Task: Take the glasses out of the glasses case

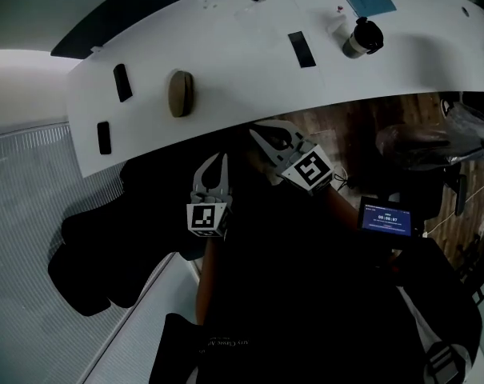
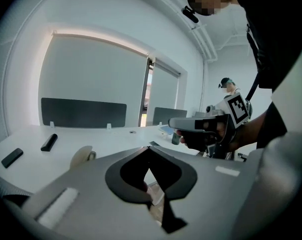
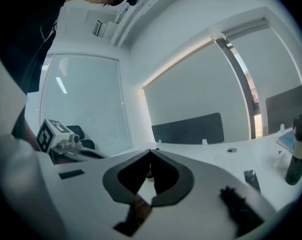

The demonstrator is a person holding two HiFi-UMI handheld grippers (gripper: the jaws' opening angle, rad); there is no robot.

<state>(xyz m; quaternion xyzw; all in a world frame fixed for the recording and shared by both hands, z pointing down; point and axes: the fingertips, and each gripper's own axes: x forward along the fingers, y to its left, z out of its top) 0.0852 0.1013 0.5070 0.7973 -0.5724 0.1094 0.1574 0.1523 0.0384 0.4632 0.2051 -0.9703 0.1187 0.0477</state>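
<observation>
Desk (image 1: pixel 226 46) curved and white, wood floor (image 1: pixel 360 122), left tool (image 1: pixel 216 160) and right tool (image 1: pixel 259 133) closed

Head camera: mounted above, facing steeply down. The white desk (image 1: pixel 226 46) fills 12 o'clock; the left gripper (image 1: pixel 218 160) and right gripper (image 1: pixel 262 130) sit near centre, close to the lens.

Left gripper camera: close behind its own jaws, facing almost level across the white desk, with the right gripper at 3 o'clock.

Right gripper camera: same arrangement, with the left gripper at 9 o'clock.

All three views share the desk top. The head and right gripper views also share the bottle (image 1: pixel 362 37).
</observation>
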